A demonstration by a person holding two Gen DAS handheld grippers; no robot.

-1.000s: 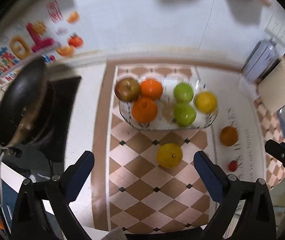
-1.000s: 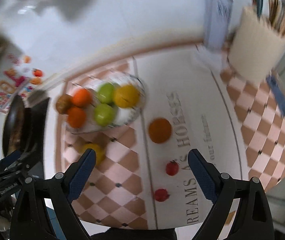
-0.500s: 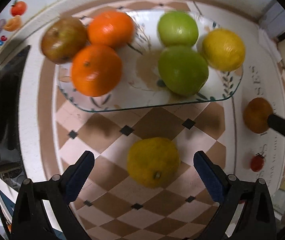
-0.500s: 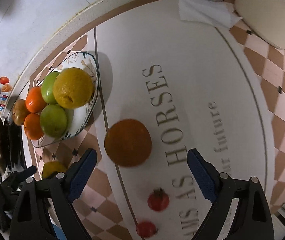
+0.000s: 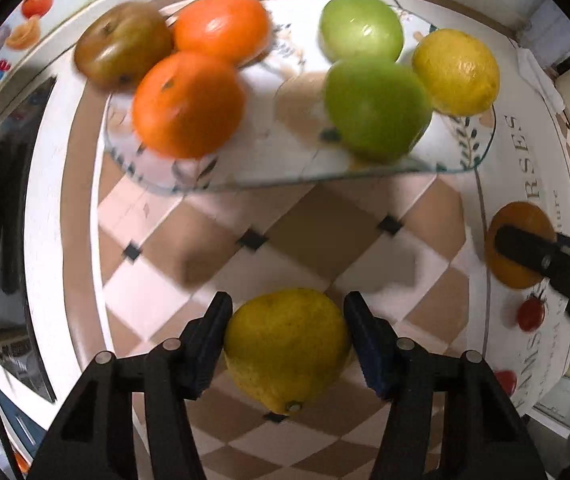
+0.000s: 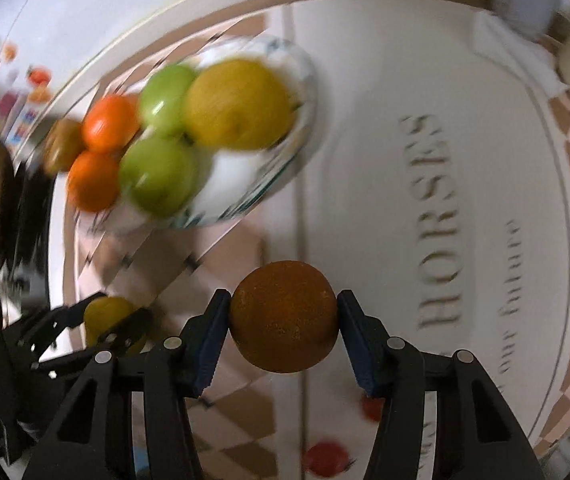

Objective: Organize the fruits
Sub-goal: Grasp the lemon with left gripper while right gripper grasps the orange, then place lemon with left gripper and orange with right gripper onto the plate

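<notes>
left tool (image 5: 287, 344) closing, its pads against a yellow lemon (image 5: 287, 350) on the checkered bench (image 5: 313, 236); right tool (image 6: 283, 328) closing, pads against a dull orange (image 6: 283, 326), both just before the glass fruit plate (image 5: 465, 160)

a home kitchen: a white counter (image 5: 65, 240) under a checked mat (image 5: 305, 232) carries a glass fruit plate (image 5: 465, 160), a dark stove top (image 5: 9, 200) lies at its left, and bright fruit stickers (image 5: 29, 20) dot the wall behind.
</notes>
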